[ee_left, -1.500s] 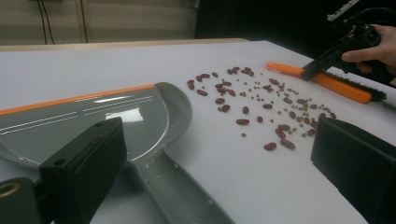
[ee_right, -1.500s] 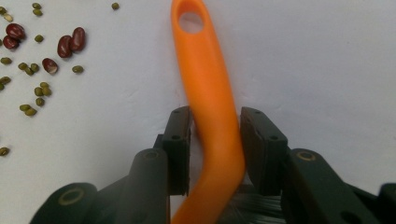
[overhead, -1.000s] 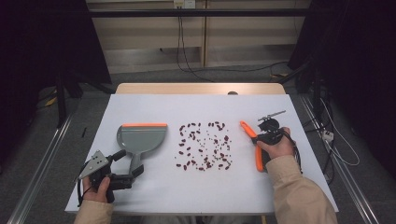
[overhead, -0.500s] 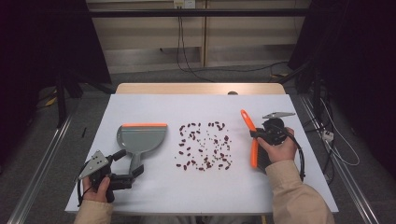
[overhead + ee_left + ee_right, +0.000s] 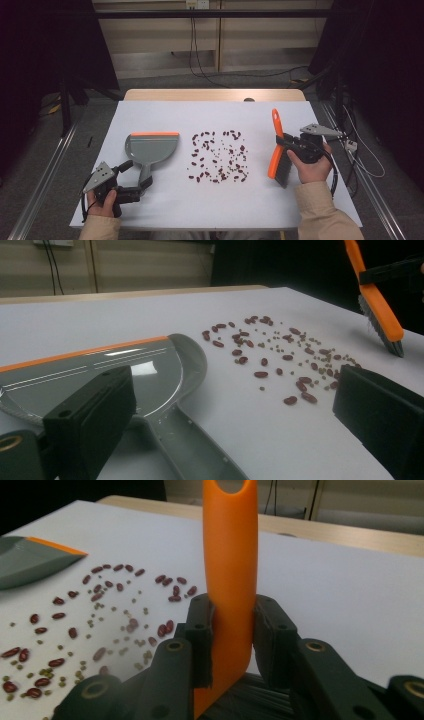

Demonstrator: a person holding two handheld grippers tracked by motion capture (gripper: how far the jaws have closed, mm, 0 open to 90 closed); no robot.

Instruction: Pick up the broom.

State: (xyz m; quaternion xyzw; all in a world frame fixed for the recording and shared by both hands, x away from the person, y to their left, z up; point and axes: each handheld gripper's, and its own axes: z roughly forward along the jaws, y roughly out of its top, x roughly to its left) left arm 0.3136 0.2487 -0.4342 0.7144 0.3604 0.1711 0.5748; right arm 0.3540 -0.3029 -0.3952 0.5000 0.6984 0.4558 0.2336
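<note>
The right gripper (image 5: 289, 148), clamped on the orange plastic hand brush (image 5: 276, 145) with its long axis pointing away, holds it right of the scattered red beans (image 5: 218, 156), while the open left gripper (image 5: 134, 186) straddles the grey dustpan (image 5: 151, 150) opposite.

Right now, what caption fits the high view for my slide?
Right hand-held gripper lifts an orange brush beside scattered beans; grey dustpan waits.

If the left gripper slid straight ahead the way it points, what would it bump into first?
Probably the grey dustpan: its handle and pan lie right before the open left gripper. The scattered beans lie beyond, though depth is unclear.
</note>
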